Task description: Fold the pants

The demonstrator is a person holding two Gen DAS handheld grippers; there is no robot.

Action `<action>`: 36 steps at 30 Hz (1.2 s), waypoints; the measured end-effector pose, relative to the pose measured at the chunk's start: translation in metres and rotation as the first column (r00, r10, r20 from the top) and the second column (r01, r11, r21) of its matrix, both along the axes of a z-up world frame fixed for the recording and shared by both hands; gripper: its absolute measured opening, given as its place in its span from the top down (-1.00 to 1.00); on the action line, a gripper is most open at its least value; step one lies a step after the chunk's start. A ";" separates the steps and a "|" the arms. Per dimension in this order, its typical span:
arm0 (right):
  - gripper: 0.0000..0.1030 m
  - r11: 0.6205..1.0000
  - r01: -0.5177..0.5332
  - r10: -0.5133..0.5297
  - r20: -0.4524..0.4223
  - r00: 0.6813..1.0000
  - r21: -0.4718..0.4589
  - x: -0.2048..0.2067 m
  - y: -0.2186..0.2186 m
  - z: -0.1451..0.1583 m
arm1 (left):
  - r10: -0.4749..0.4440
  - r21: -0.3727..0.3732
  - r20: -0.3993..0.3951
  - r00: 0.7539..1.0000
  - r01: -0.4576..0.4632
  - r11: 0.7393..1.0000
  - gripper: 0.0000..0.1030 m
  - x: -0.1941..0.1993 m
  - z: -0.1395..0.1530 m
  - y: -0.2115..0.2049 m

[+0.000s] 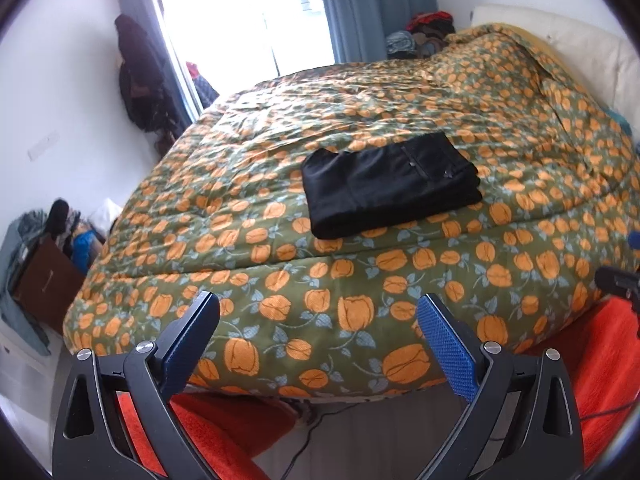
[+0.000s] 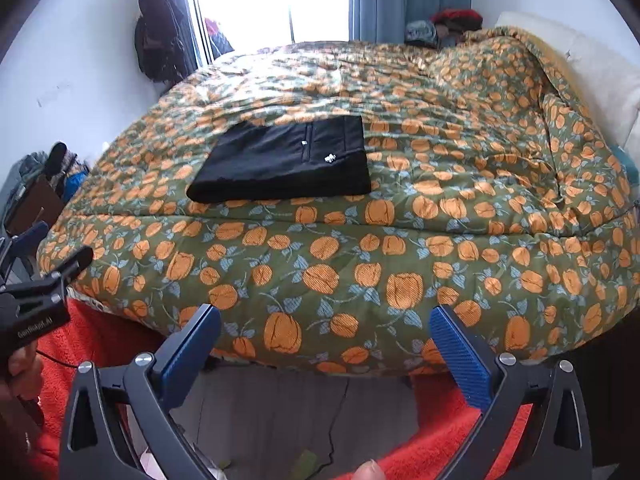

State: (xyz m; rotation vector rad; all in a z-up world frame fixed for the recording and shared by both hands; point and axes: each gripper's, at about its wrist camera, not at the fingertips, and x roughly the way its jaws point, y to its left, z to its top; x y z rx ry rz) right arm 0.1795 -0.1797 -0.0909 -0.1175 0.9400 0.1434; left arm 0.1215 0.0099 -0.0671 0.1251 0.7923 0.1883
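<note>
Black pants (image 1: 388,184) lie folded into a compact rectangle on the bed's flowered quilt (image 1: 280,208); they also show in the right wrist view (image 2: 284,160) with a zip pocket on top. My left gripper (image 1: 318,316) is open and empty, held back off the bed's near edge, well short of the pants. My right gripper (image 2: 324,328) is open and empty too, also back from the near edge. The left gripper shows at the left edge of the right wrist view (image 2: 44,248).
The green quilt with orange flowers (image 2: 400,240) covers the whole bed. An orange rug (image 1: 224,432) lies on the floor below. Clutter and a brown box (image 1: 44,280) stand at the left. A window (image 1: 248,16), curtains and piled clothes (image 1: 424,36) are behind.
</note>
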 end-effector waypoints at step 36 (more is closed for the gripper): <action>-0.99 0.998 0.025 -0.027 -0.029 0.999 -0.063 -0.002 0.024 0.005 | 0.004 -0.106 -0.233 0.972 -0.030 0.994 -0.97 -0.008 -0.008 0.007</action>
